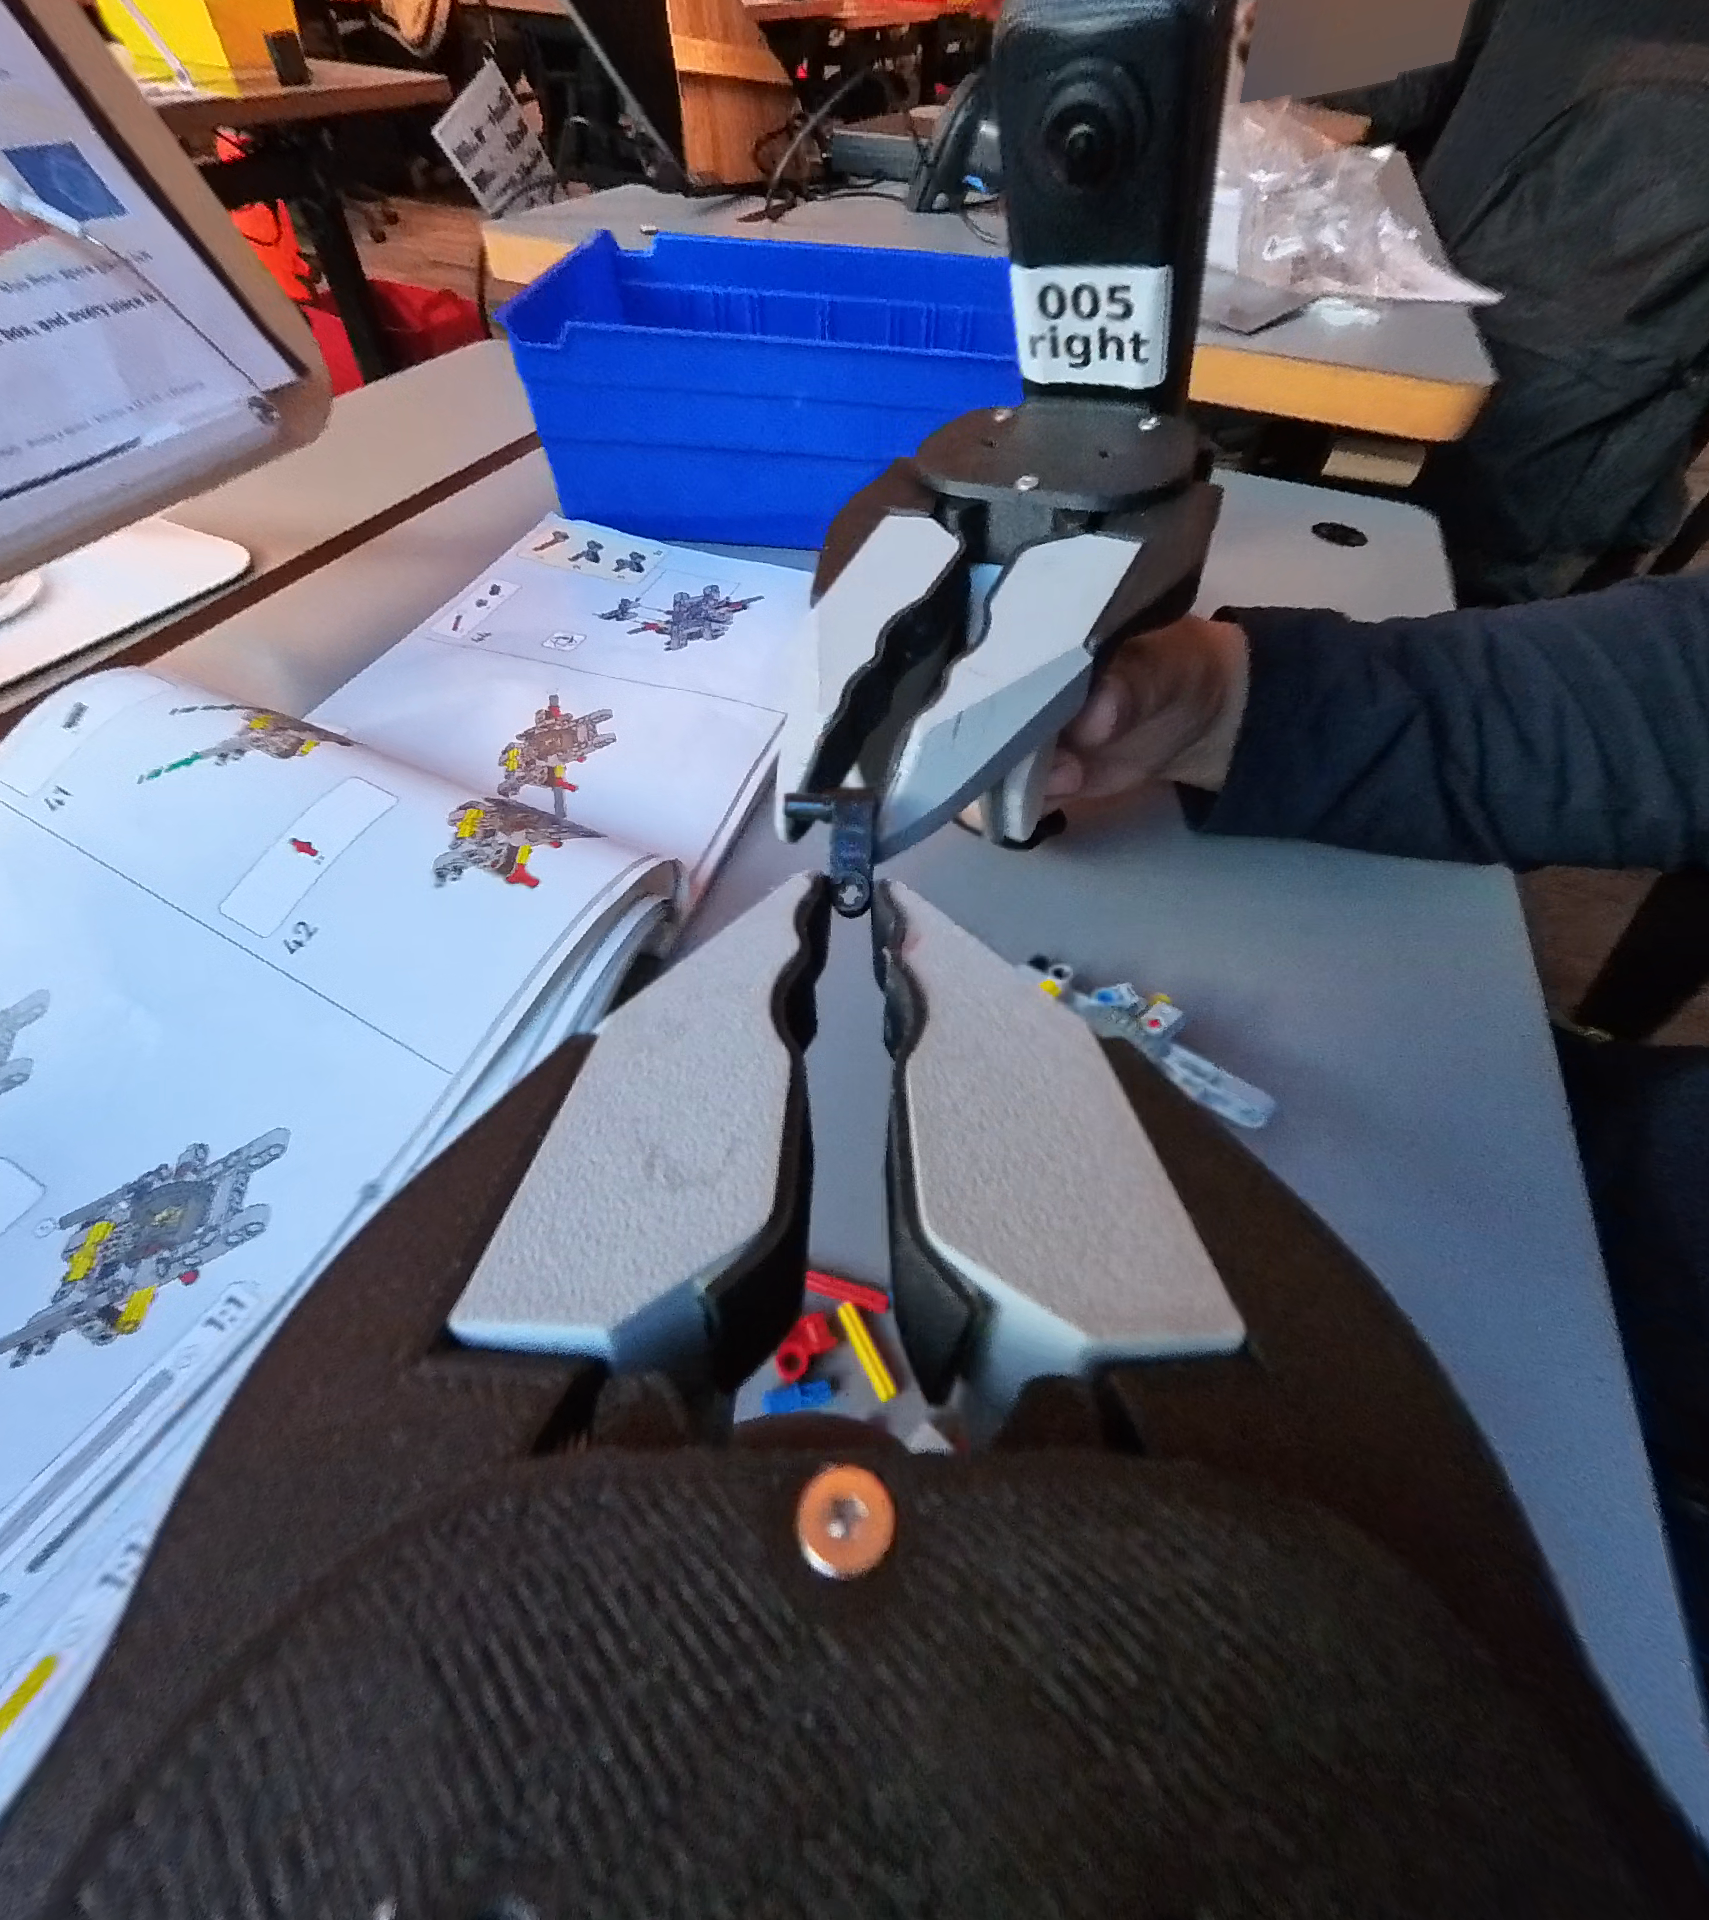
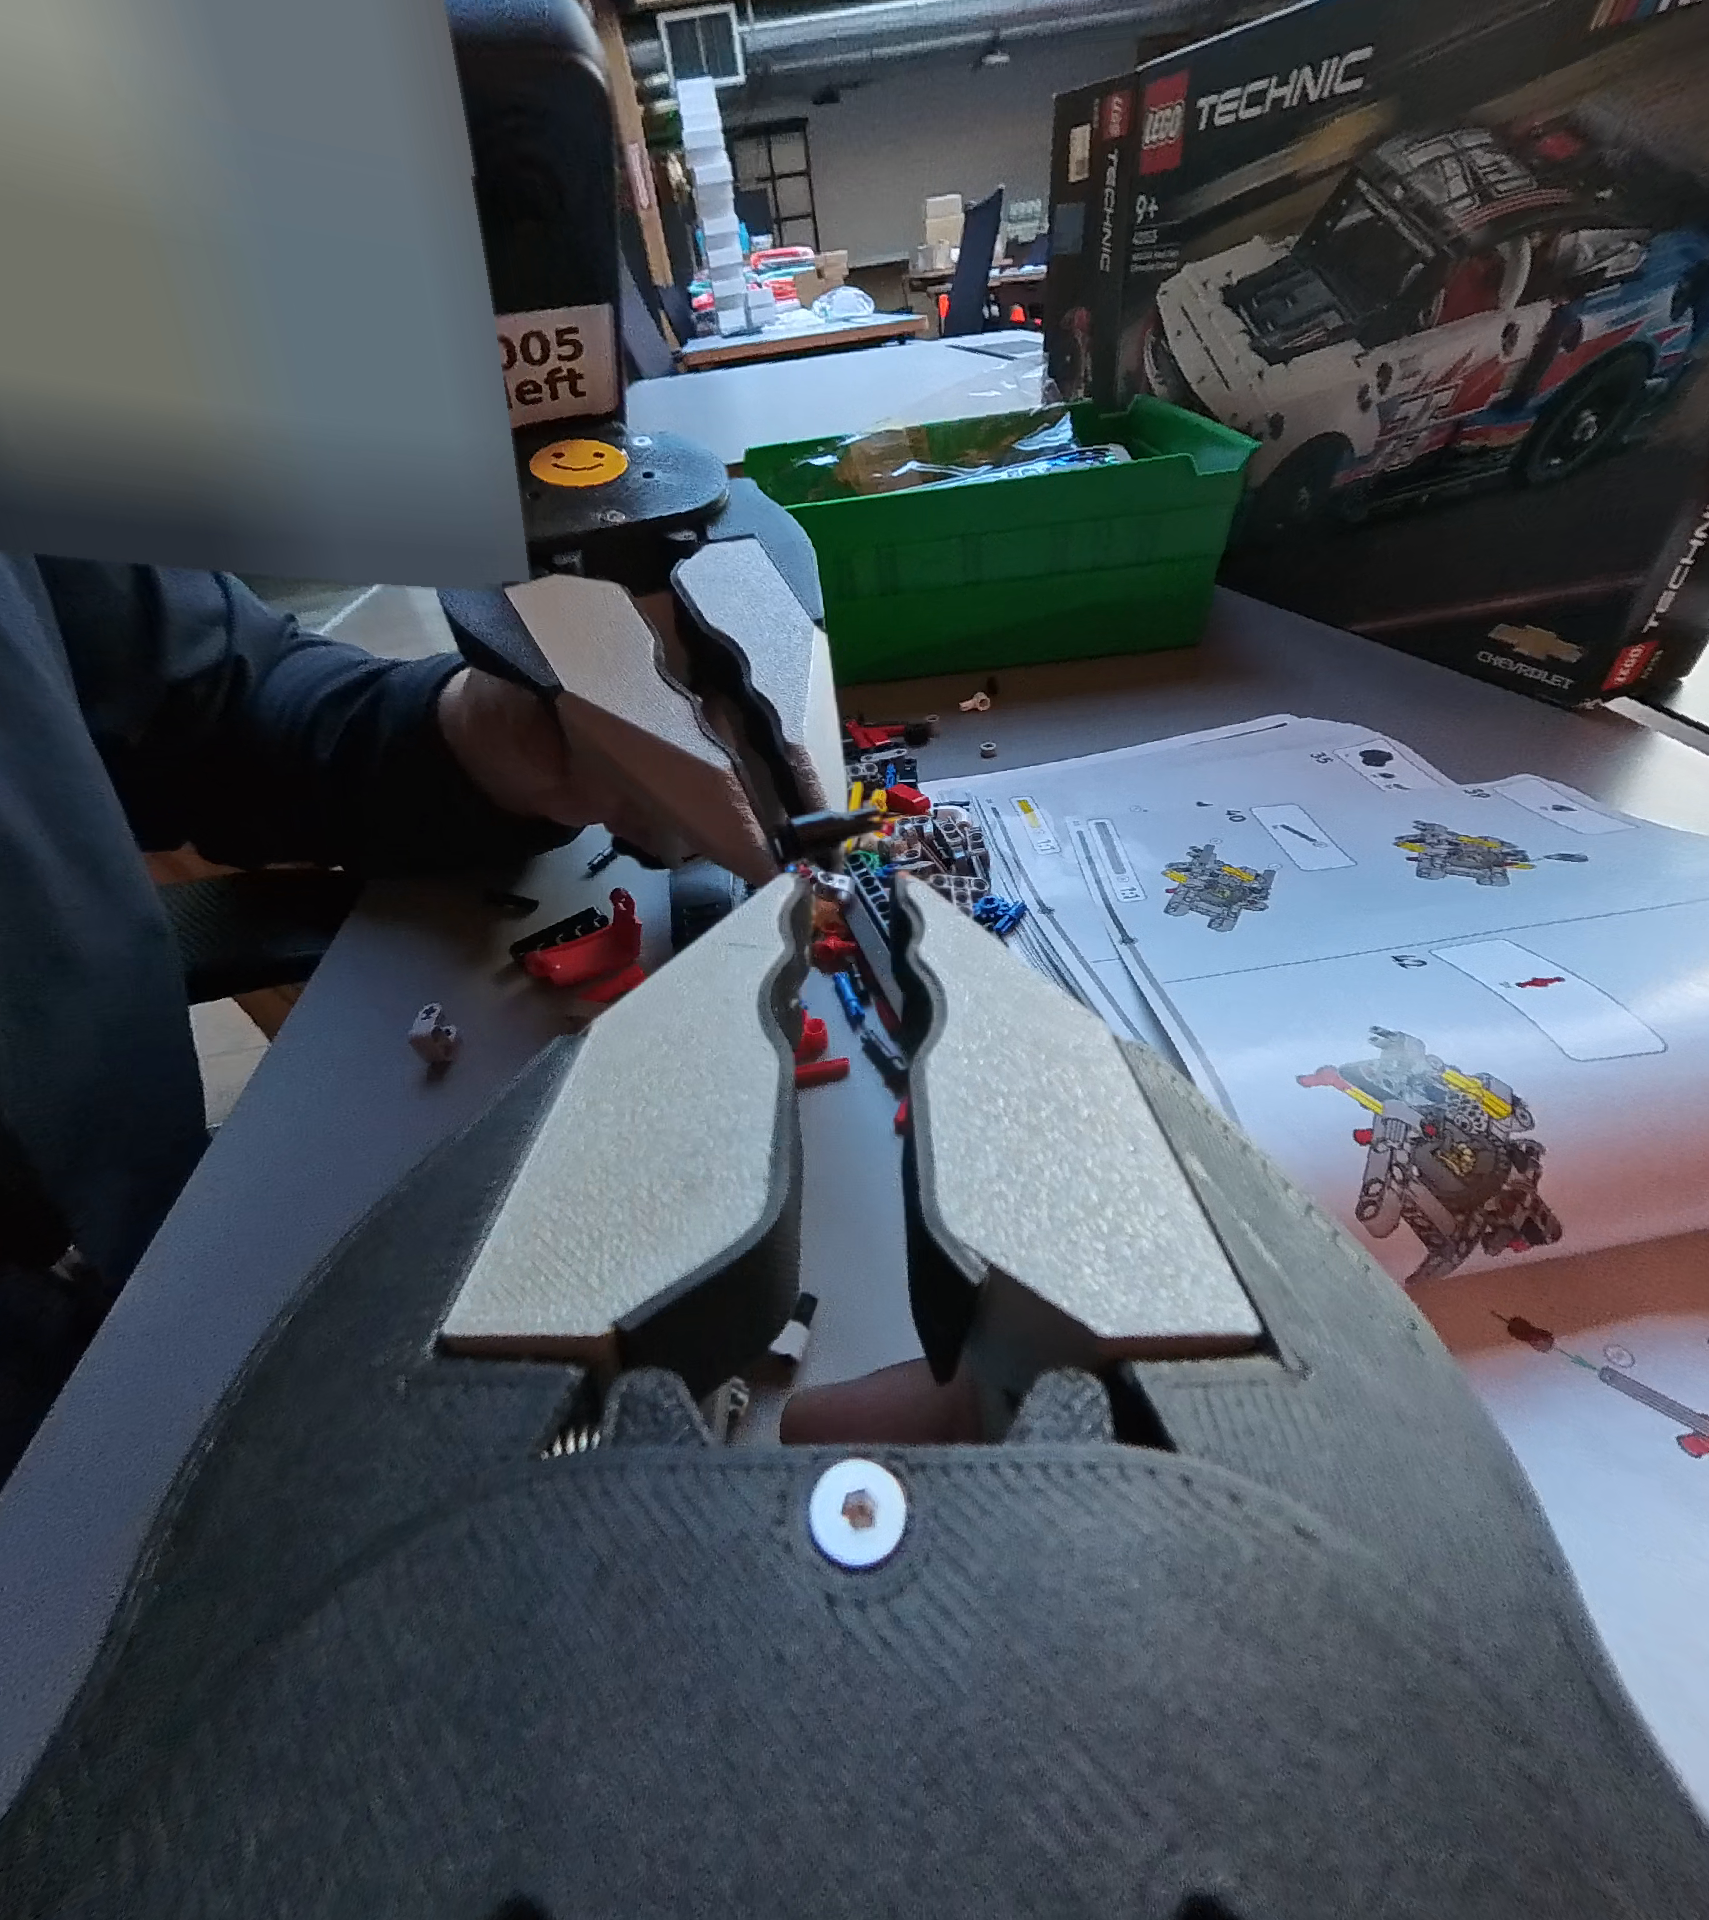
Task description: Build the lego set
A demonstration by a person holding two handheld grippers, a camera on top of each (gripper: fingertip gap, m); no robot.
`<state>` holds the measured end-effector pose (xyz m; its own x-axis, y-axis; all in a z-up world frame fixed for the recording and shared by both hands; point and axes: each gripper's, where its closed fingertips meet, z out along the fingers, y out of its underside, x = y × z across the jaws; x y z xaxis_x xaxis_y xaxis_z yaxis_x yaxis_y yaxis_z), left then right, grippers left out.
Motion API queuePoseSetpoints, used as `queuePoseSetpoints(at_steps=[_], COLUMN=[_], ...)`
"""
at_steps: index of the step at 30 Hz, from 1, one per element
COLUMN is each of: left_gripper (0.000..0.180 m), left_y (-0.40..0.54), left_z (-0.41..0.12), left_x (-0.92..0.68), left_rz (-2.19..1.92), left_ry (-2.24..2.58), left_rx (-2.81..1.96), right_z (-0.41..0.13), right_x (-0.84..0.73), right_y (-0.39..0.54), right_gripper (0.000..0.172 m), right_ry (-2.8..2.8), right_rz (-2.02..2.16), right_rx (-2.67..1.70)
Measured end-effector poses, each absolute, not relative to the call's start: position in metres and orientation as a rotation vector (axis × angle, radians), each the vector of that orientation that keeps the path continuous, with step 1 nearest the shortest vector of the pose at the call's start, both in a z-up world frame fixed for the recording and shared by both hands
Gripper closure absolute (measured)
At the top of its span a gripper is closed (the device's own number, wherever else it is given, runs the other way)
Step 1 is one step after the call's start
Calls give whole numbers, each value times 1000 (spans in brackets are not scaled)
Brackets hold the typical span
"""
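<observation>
A small black link [image 1: 850, 852] hangs at frame centre above the tabletop [image 1: 1297, 935], its lower end pinched between the narrowed tips of the left gripper [image 1: 850, 896]. The right gripper [image 1: 834, 821] closes narrowly on its upper end, where a black pin [image 1: 808, 805] juts left. Left of them an open manual [image 1: 310, 883] lies with its page edge just beside the left gripper's tip. Bare tabletop opens to the right, up to a grey brick assembly [image 1: 1151, 1023]. A blue bin [image 1: 756, 384] stands behind, upper centre. Loose bricks [image 2: 923, 831] crowd the manual's near edge.
</observation>
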<state>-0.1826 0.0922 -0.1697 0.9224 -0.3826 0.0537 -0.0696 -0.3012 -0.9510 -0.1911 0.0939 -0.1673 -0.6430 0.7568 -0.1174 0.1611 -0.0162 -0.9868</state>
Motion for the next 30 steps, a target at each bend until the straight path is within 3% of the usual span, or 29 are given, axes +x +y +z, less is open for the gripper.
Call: queuePoseSetpoints(at_steps=[7,30], left_gripper=[175,175], left_y=[93,93], left_z=[-168,-172], left_x=[-189,-178], left_rz=[-537,-422], left_ry=[199,289], left_rx=[-1849,-1873], right_z=[-163,-164], right_x=[-191,-191], right_y=[93,91], right_gripper=[154,154], right_ry=[-1789,-1791], right_rz=[1721,1732], right_rx=[-950,-953])
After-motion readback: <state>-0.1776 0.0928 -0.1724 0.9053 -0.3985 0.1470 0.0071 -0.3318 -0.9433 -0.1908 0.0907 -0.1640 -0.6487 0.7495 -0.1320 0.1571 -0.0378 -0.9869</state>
